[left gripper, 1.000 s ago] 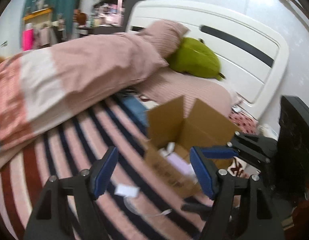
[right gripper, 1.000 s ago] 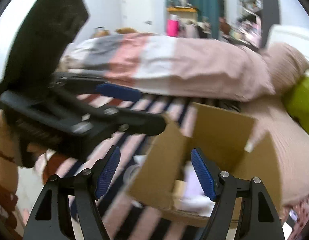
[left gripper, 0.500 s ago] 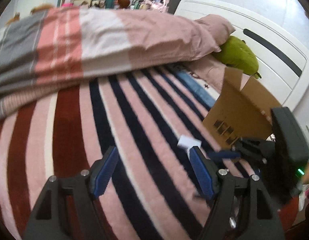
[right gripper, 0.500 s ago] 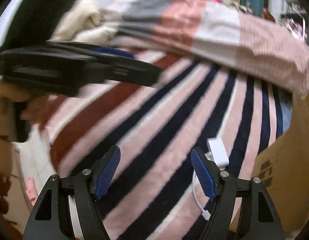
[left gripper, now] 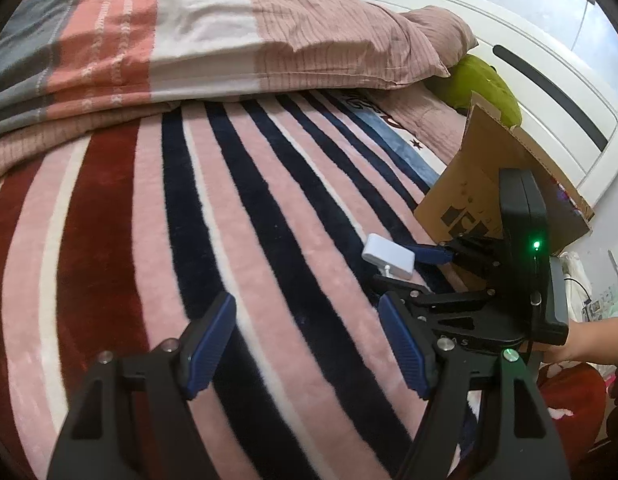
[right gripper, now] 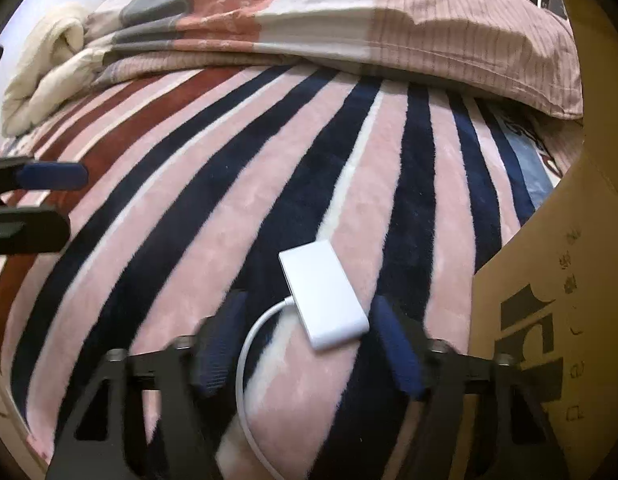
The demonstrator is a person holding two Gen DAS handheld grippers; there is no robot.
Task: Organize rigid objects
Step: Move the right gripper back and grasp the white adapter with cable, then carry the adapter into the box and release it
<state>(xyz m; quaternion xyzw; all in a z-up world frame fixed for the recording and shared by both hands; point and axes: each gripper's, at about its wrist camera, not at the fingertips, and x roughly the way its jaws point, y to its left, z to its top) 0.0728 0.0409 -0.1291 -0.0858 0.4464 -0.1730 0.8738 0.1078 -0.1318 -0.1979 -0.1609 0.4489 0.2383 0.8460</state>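
Note:
A white flat adapter (right gripper: pixel 323 300) with a white cable (right gripper: pixel 245 364) lies on the striped blanket (right gripper: pixel 213 208). My right gripper (right gripper: pixel 307 350) is open, low over the blanket, its fingers on either side of the adapter's near end. The adapter also shows in the left wrist view (left gripper: pixel 388 256), with the right gripper (left gripper: pixel 413 268) beside it. My left gripper (left gripper: pixel 305 346) is open and empty above the blanket, left of the adapter. A cardboard box (left gripper: pixel 481 184) stands just right of the adapter, also in the right wrist view (right gripper: pixel 549 280).
A folded pink, white and grey quilt (left gripper: pixel 189 36) lies across the far side of the bed. A green plush (left gripper: pixel 485 84) and a pillow (left gripper: pixel 441 36) sit by the white headboard (left gripper: pixel 549 92). A cream blanket (right gripper: pixel 45 76) is bundled at far left.
Both grippers have swung away from the box and come down toward the blanket. The right gripper has moved in until its fingers flank the white adapter.

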